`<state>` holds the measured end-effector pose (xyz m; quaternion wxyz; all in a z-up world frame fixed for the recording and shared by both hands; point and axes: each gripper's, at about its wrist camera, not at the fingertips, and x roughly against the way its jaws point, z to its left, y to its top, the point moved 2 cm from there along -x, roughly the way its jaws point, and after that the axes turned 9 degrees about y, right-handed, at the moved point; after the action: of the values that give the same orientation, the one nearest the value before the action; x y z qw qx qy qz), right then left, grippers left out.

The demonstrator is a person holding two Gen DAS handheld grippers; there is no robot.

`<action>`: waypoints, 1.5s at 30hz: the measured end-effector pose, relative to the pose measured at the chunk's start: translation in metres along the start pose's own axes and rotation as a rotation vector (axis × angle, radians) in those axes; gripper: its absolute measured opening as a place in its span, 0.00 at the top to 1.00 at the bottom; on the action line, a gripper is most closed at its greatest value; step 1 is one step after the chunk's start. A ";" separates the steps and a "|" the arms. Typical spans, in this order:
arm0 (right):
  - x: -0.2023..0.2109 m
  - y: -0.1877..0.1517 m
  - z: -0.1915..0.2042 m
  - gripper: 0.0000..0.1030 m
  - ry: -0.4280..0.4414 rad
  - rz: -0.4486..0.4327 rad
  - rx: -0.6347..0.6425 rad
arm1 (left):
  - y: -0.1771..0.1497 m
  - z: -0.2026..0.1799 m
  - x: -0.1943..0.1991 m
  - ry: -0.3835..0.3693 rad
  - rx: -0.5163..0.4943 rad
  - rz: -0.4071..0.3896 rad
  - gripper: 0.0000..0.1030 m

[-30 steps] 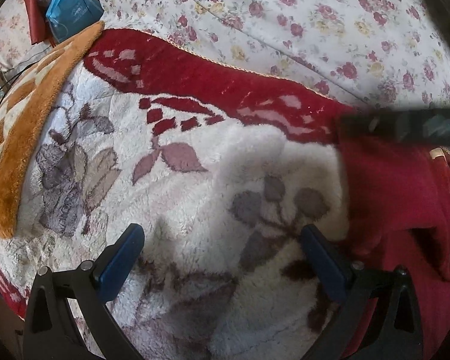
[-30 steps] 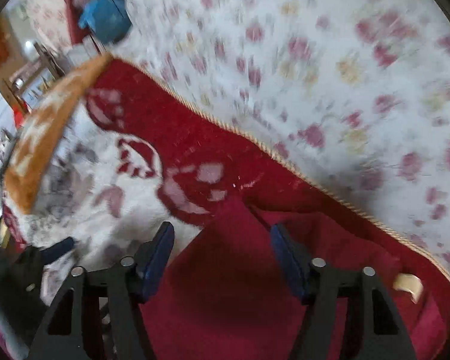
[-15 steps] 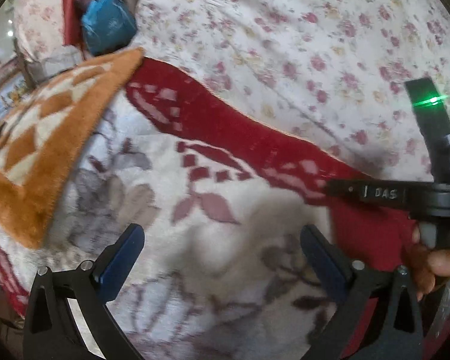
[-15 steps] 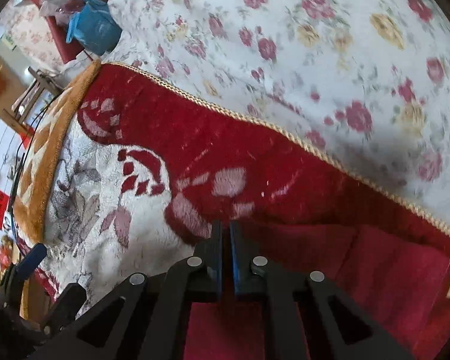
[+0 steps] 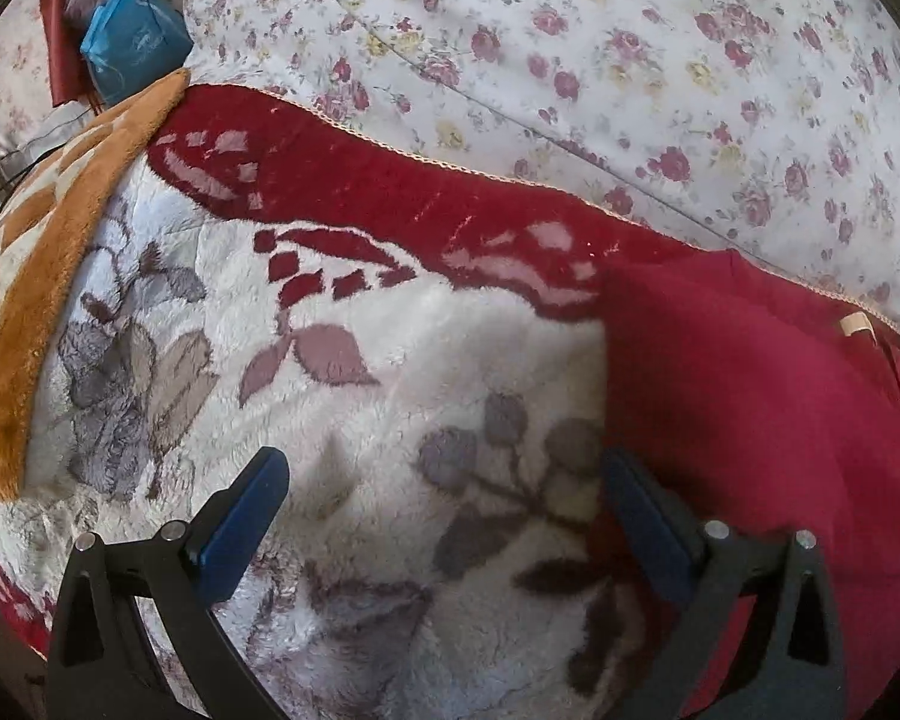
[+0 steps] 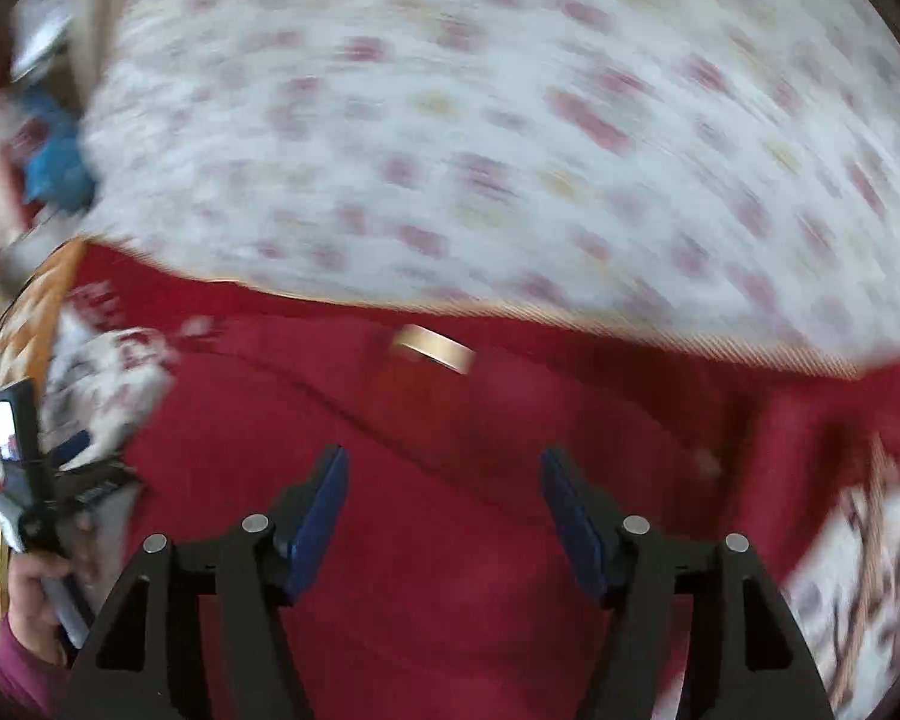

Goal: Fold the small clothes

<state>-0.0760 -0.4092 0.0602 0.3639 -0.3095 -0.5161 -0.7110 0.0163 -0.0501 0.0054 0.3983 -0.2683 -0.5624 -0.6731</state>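
A dark red garment [image 5: 750, 390] with a small tan label [image 5: 858, 324] lies flat on the plush blanket, at the right of the left wrist view. My left gripper [image 5: 444, 468] is open over the white pile of the blanket just left of the garment's edge, with nothing between its fingers. The right wrist view is blurred by motion. There my right gripper [image 6: 444, 462] hovers over the red garment [image 6: 450, 540], below its label [image 6: 432, 348]. Its jaws are opening and grip no cloth. The left gripper [image 6: 30, 480], held by a hand [image 6: 30, 594], shows at the far left.
The plush blanket [image 5: 390, 360] is white with grey flowers and a red border [image 5: 360, 180]. Behind it lies a floral sheet [image 5: 630, 60]. An orange and cream blanket [image 5: 42, 228] lies at the left, with a blue bag [image 5: 132, 42] at the back left.
Half a second ago the right gripper was shut at the garment's edge. It has since opened, swung right over the garment and left the left wrist view.
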 end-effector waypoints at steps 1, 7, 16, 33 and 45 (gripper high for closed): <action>0.001 -0.007 -0.011 0.31 -0.015 0.008 -0.023 | 0.000 0.000 0.001 0.003 -0.002 0.000 0.00; -0.025 -0.042 -0.024 0.45 0.049 0.071 -0.095 | -0.002 0.000 0.005 0.010 -0.007 -0.012 0.00; -0.008 -0.054 -0.003 0.44 -0.025 0.017 -0.026 | 0.000 0.002 0.004 -0.002 0.003 -0.001 0.00; 0.014 -0.013 -0.015 0.91 -0.212 -0.157 -0.013 | 0.010 0.017 0.028 -0.100 0.120 -0.076 0.00; 0.011 -0.027 -0.027 0.73 -0.136 -0.152 -0.081 | -0.004 -0.018 0.008 -0.078 0.009 -0.010 0.00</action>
<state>-0.1067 -0.4319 0.0479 0.2603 -0.3314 -0.5324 -0.7341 0.0101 -0.0695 0.0061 0.3740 -0.2897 -0.5817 -0.6617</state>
